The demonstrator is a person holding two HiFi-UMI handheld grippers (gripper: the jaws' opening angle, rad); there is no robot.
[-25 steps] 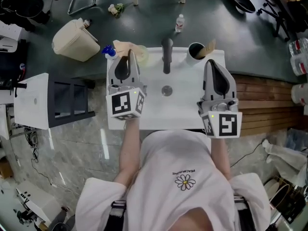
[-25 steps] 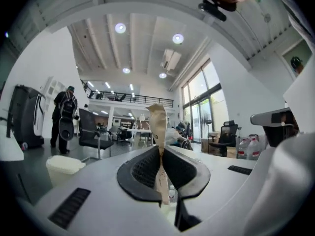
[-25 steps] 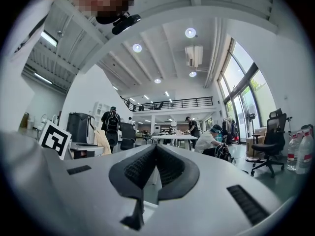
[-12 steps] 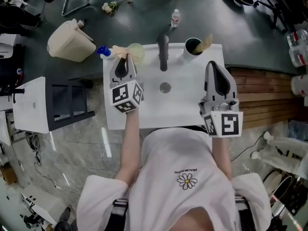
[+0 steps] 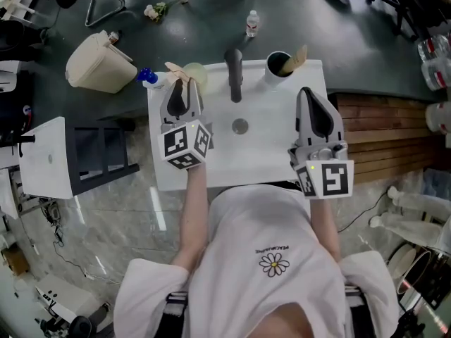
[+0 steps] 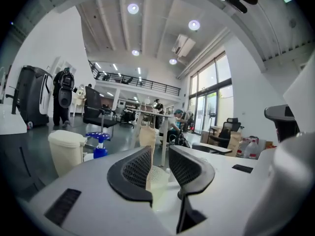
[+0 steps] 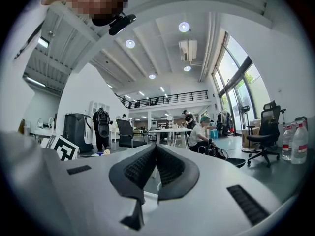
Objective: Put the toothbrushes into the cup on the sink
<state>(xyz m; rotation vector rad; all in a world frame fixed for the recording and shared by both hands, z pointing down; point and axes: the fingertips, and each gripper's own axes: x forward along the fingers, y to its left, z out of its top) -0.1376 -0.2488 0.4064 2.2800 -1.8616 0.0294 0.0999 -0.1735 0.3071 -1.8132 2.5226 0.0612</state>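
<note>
Cup (image 5: 279,67) right of faucet (image 5: 233,72) on sink (image 5: 275,143) rim, drain (image 5: 240,126) before them, bin (image 5: 99,63) left

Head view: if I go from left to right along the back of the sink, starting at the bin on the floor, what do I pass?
beige bin → blue-capped bottle → pale cup → dark tap → dark cup

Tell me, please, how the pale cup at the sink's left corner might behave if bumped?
The pale cup looks thin and translucent, so probably light and easily shoved. With a toothbrush apparently standing tall in it, it may tip if the left gripper knocks it.
</note>
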